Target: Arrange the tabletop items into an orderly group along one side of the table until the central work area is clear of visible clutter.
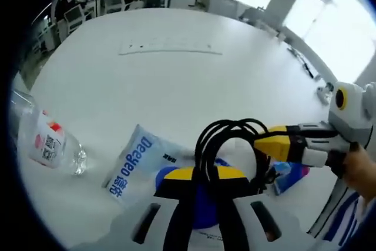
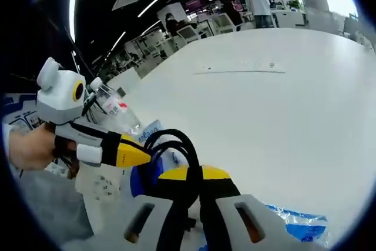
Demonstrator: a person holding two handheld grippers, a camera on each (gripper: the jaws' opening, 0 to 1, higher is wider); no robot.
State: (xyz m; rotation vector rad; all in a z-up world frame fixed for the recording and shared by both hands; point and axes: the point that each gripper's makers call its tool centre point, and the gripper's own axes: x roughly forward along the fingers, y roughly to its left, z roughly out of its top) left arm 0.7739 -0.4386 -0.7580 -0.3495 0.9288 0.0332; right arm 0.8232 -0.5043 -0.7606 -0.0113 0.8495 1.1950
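Both grippers meet on one coiled black cable [image 1: 226, 145]: the left gripper [image 1: 200, 174] clamps its lower loops between its jaws, while the right gripper [image 1: 282, 144] reaches in from the right, jaws narrowed onto the loop. A clear plastic bottle [image 1: 44, 139] lies far left on the white surface [image 1: 176, 80].

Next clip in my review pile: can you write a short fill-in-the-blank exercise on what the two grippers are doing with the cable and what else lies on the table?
1. Both grippers grip a coiled cable whose colour is ____.
2. The clear plastic bottle lies on its ____.
3. The tips of the right gripper are coloured ____.
4. The packet under the cable carries lettering in ____.

Missing words: black; side; yellow; blue
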